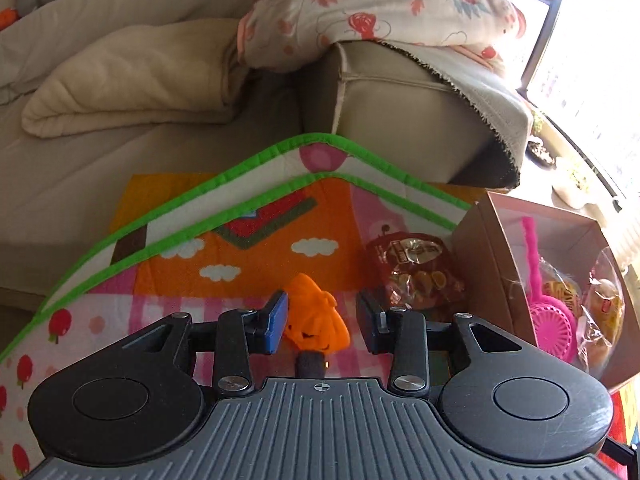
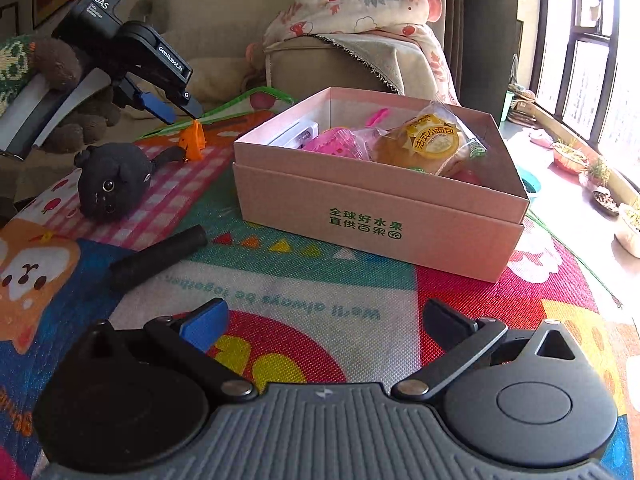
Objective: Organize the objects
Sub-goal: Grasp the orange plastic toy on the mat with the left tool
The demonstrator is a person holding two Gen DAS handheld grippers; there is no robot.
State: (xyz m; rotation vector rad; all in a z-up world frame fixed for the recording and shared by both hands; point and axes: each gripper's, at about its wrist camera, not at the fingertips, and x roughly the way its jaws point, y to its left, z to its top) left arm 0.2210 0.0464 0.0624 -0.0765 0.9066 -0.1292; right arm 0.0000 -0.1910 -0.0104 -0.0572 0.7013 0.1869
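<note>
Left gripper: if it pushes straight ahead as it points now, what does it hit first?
Most likely the small orange plastic toy, lying between the open fingers of the left gripper on the pink checked play mat; contact isn't clear.

Orange toy (image 1: 316, 322) on play mat — pink box (image 2: 376, 216) seemingly part-filled

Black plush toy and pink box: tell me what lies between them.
Right wrist view: only bare play mat lies between the black plush toy and the pink box.
</note>
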